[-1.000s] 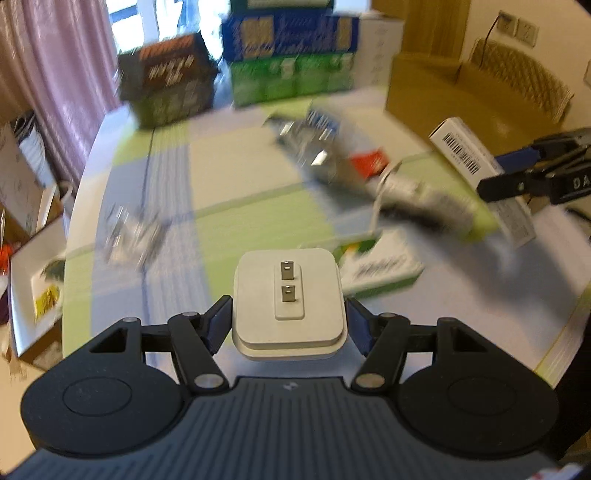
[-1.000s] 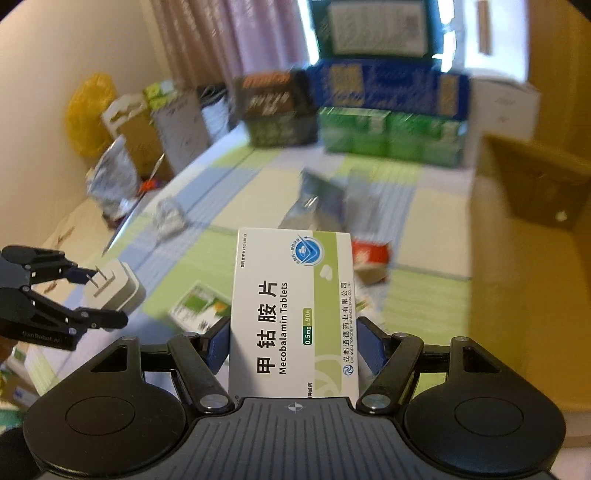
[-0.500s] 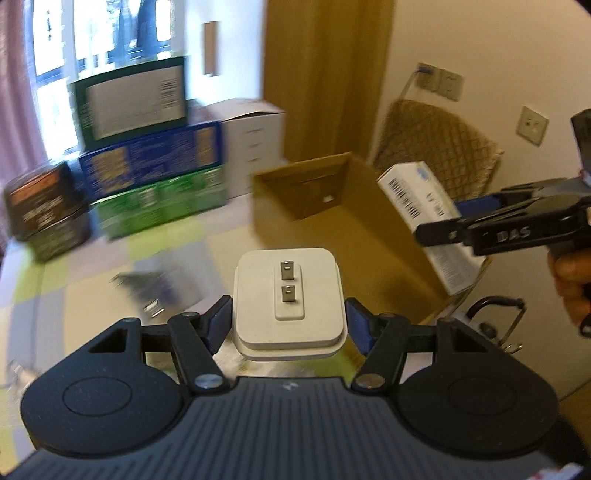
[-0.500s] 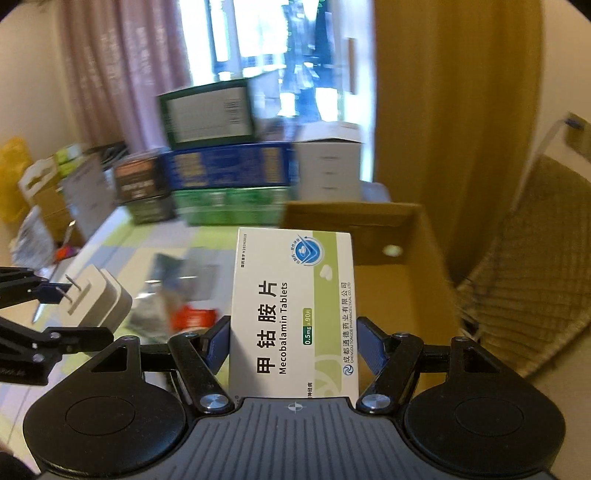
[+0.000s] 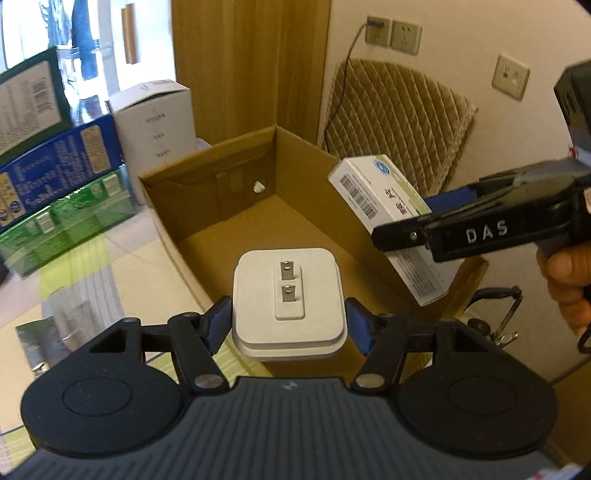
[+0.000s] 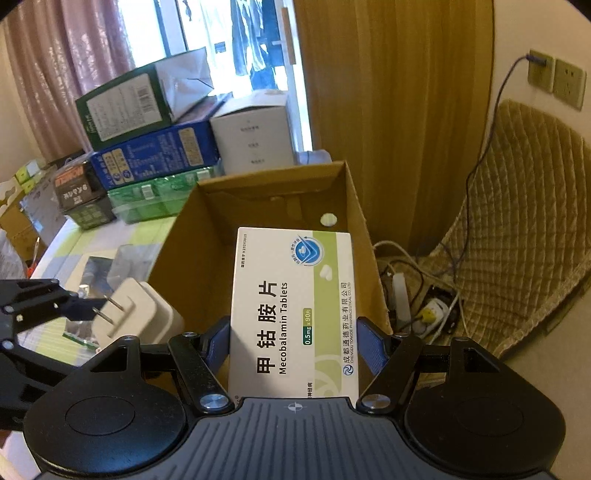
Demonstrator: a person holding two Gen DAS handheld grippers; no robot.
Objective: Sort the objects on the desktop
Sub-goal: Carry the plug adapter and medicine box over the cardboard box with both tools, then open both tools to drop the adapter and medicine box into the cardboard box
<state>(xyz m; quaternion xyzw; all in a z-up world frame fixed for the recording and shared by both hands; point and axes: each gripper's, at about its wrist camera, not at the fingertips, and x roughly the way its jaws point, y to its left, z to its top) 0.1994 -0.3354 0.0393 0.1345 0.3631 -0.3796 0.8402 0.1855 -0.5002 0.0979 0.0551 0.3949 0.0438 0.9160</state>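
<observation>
Left tongs [image 5: 288, 325]: clamping the white plug adapter [image 5: 287, 295], prongs facing forward; cardboard box [image 5: 236, 236] opening just ahead, frame centre
Right tongs [image 6: 295, 345]: gripping the Mecobalamin tablet box [image 6: 291, 310] upright; hanging over the cardboard box's right rim, nearer

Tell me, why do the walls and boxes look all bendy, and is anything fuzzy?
Both views bend straight lines because of fisheye lenses. Left wrist view: the plug adapter and cardboard box look sharp; the table at left is smeared. Right wrist view: the tablet box is crisp; the window glares bright white.
</observation>
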